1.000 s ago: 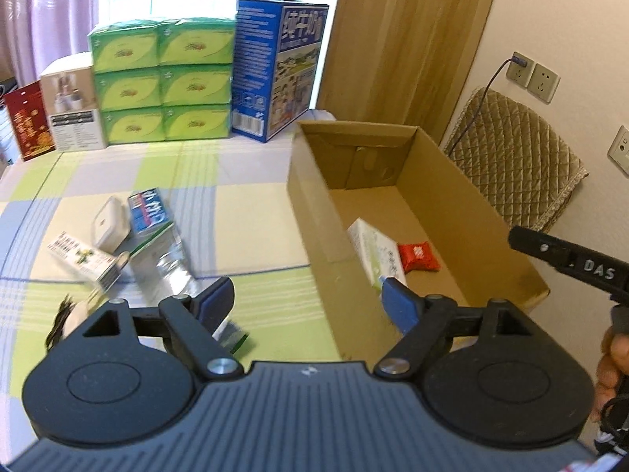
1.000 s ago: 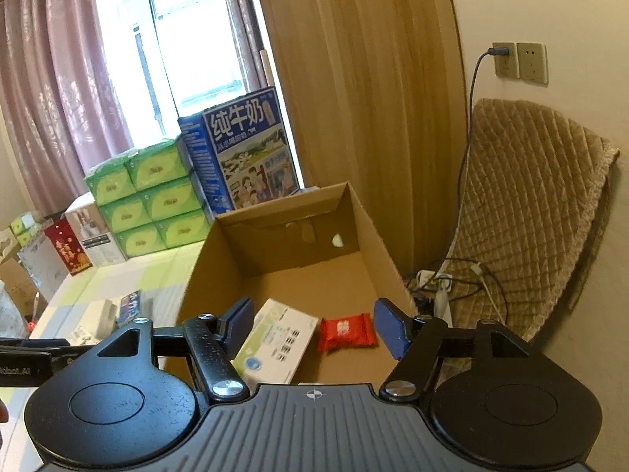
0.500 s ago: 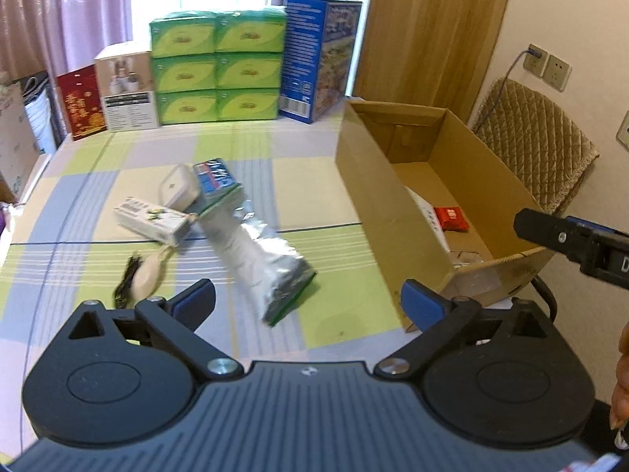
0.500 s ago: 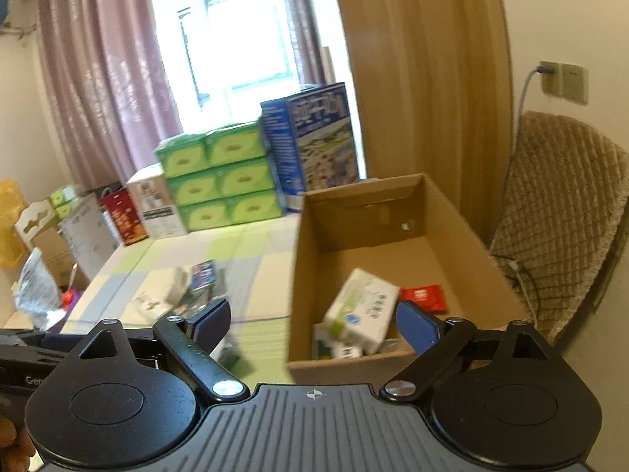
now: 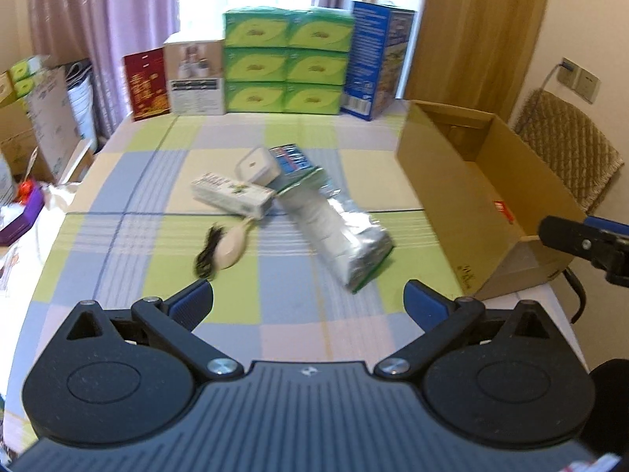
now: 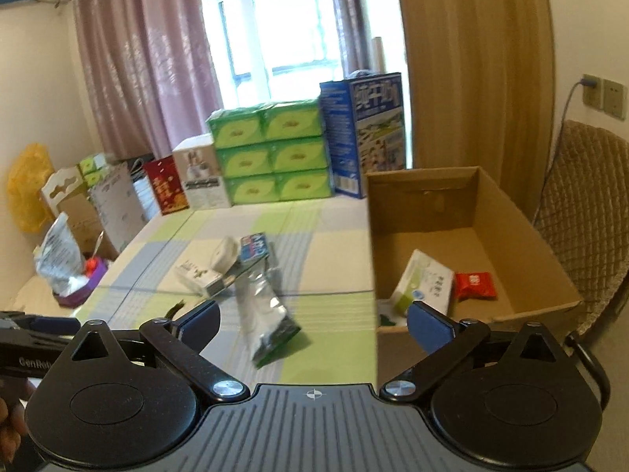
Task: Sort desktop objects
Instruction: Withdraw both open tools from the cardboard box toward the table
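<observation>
Both grippers have pulled back; left gripper (image 5: 308, 301) and right gripper (image 6: 312, 324) spread, empty. Cardboard box (image 5: 464, 196) contents mostly hidden; blurred black item (image 5: 208, 251), perhaps a cable.

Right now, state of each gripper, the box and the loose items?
left gripper: open, empty
right gripper: open, empty
cardboard box: open-topped, holds white-green pack and red packet
silver pouch: lying flat on the table
white carton: lying on its side
</observation>
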### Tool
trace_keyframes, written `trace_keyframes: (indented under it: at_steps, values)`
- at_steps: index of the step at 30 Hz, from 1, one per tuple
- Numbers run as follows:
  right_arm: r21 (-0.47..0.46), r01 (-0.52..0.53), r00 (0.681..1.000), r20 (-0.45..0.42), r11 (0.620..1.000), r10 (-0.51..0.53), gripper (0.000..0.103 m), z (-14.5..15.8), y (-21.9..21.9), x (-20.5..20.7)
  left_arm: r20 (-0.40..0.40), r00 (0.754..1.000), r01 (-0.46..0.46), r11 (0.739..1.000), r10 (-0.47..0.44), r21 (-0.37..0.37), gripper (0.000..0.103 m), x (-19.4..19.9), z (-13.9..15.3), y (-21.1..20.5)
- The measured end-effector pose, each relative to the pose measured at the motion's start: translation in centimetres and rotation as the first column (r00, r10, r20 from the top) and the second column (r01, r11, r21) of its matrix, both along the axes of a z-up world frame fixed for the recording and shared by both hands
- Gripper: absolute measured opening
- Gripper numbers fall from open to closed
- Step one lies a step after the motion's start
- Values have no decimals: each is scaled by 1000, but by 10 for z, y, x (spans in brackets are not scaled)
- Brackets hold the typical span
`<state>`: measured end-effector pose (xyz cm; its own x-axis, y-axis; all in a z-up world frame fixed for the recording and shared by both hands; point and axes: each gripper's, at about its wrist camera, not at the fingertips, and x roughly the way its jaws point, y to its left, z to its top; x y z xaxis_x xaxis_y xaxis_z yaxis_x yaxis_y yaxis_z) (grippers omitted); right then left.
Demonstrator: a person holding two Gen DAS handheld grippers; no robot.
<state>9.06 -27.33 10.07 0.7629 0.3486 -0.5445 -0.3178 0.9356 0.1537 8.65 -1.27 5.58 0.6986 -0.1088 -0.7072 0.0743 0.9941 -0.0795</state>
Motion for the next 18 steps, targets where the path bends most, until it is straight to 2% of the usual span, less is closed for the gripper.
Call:
trace_keyframes:
  at_steps: [7, 16, 18]
  values:
    - [-36, -72, 997, -7, 997, 72, 101, -10, 26, -7, 7, 999, -35, 999, 36, -14, 101, -11, -5, 39]
    - [-86, -148, 989, 9, 985, 150, 101, -19, 55, -7, 11, 1000, -21, 1000, 21, 20, 101, 1, -9, 66]
    - [-93, -156, 988, 5, 983, 157, 101, -22, 59, -4, 7, 1000, -8, 999, 8, 31, 92, 7, -12, 71]
